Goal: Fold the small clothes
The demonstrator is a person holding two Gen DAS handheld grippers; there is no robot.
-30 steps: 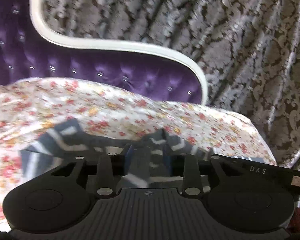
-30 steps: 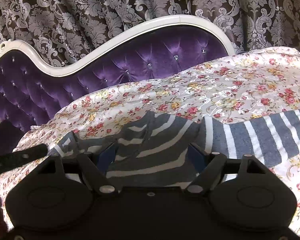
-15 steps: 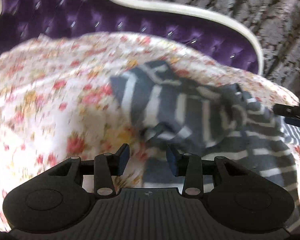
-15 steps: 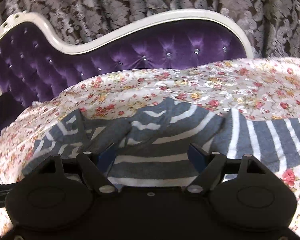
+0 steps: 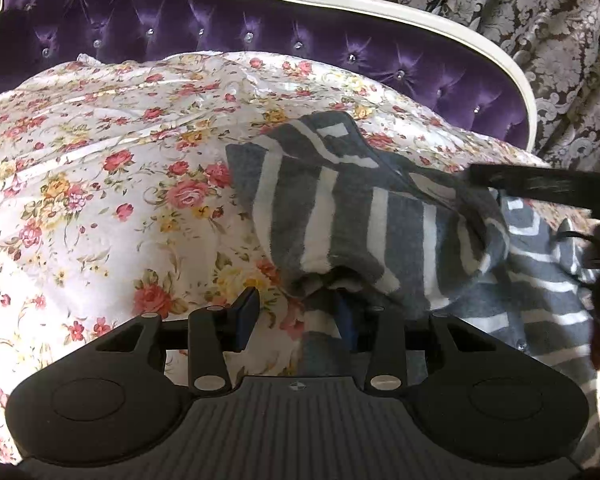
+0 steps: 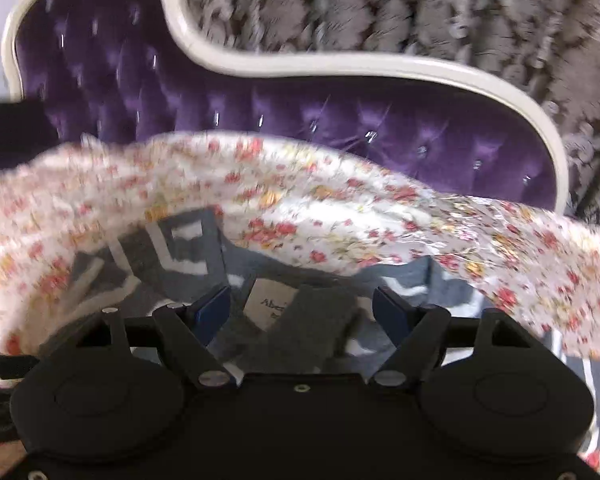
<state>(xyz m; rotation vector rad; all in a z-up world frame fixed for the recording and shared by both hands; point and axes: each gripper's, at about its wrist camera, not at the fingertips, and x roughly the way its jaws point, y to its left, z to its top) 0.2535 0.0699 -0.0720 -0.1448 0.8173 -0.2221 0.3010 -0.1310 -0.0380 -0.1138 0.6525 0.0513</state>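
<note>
Now mid-fold: left gripper [image 5: 296, 316] released beside the striped top [image 5: 364, 216] on the sheet [image 5: 100, 160]; right gripper [image 6: 302, 308] released over its collar. Next, regrasp an edge.

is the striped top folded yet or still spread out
Partly folded. One side of the striped top is doubled over the rest, bunched and uneven on the flowered sheet; no neat finished fold shows.

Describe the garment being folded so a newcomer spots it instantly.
Find the purple tufted headboard; below it spreads a floral bedsheet. On that sheet, just ahead of the left gripper, lies the grey-and-white striped garment, the only striped fabric there.
</note>
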